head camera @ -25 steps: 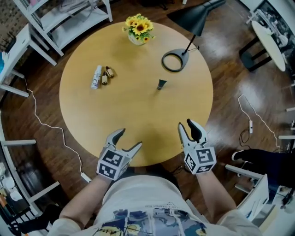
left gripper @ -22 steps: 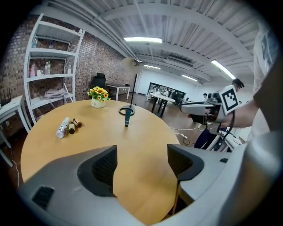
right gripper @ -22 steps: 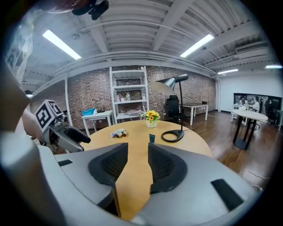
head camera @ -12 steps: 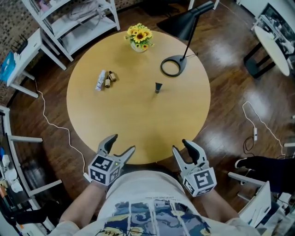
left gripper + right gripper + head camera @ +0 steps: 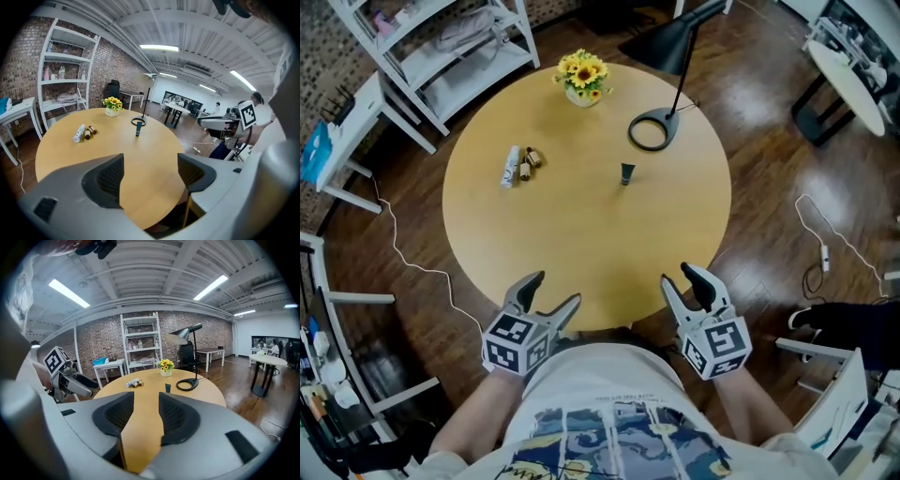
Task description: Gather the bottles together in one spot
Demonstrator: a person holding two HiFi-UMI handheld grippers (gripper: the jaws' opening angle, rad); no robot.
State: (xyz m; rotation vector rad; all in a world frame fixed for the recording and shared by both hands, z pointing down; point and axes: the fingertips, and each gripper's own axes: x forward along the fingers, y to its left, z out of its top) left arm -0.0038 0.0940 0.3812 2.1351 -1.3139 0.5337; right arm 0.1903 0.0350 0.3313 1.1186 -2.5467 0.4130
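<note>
Wooden table (image 5: 581,248): a white bottle (image 5: 511,166) and two brown bottles (image 5: 526,166) lie together far left, and a dark bottle (image 5: 626,173) stands apart by the lamp base (image 5: 651,131). My left gripper (image 5: 554,291) holds its fingers wide and empty. My right gripper (image 5: 682,278) has fingers that have just been opening; they are narrow, with nothing between them.

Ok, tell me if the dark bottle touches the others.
No, the dark bottle stands alone, well apart from the three lying bottles.

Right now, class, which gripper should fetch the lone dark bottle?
Probably right: the dark bottle stands nearer the right gripper, whose empty fingers have just been opening. The left gripper is nearer the three bottles.
</note>
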